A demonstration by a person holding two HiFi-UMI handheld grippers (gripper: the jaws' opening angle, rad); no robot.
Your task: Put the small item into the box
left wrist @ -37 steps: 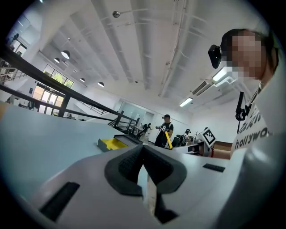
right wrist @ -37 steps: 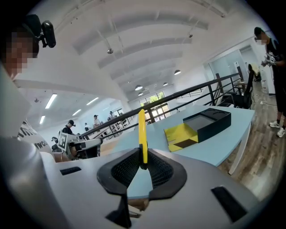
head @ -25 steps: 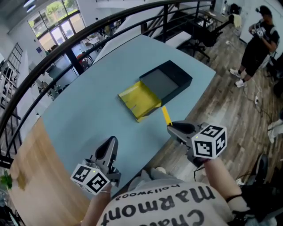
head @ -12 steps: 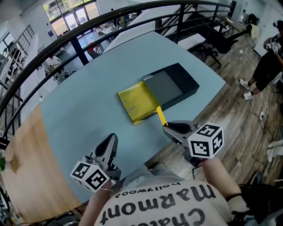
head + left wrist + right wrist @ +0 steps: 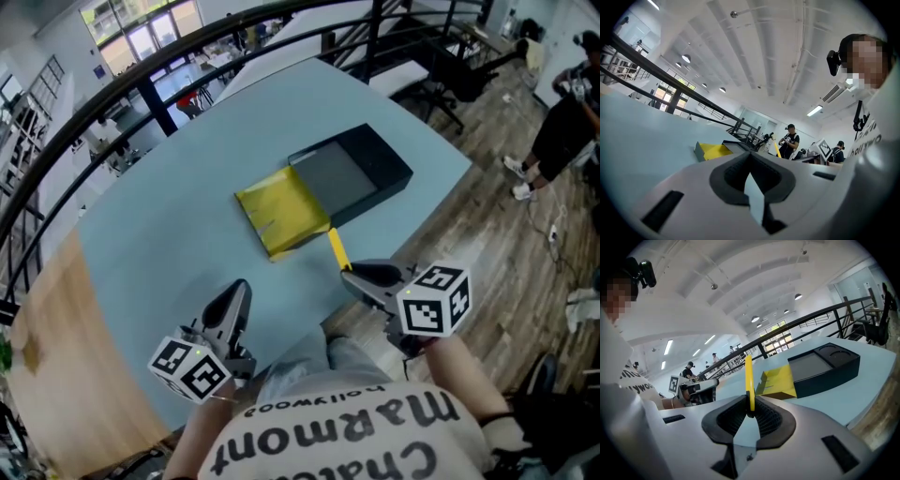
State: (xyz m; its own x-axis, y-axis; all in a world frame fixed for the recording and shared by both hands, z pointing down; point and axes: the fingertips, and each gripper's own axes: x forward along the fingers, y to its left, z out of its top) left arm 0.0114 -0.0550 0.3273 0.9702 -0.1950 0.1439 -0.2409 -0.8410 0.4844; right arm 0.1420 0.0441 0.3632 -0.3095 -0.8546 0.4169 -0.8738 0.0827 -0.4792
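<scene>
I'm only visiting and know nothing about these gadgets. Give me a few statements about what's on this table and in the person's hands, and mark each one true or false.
1. The right hand-held gripper pinches a thin yellow strip. True.
2. The yellow strip lies inside the black box. False: it stands clamped in the right hand-held gripper's jaws, short of the box, near the table's edge.
3. The left hand-held gripper holds something too. False: its jaws are together with nothing between them.
4. A yellow panel adjoins the black box on the side nearer the person. True.
</scene>
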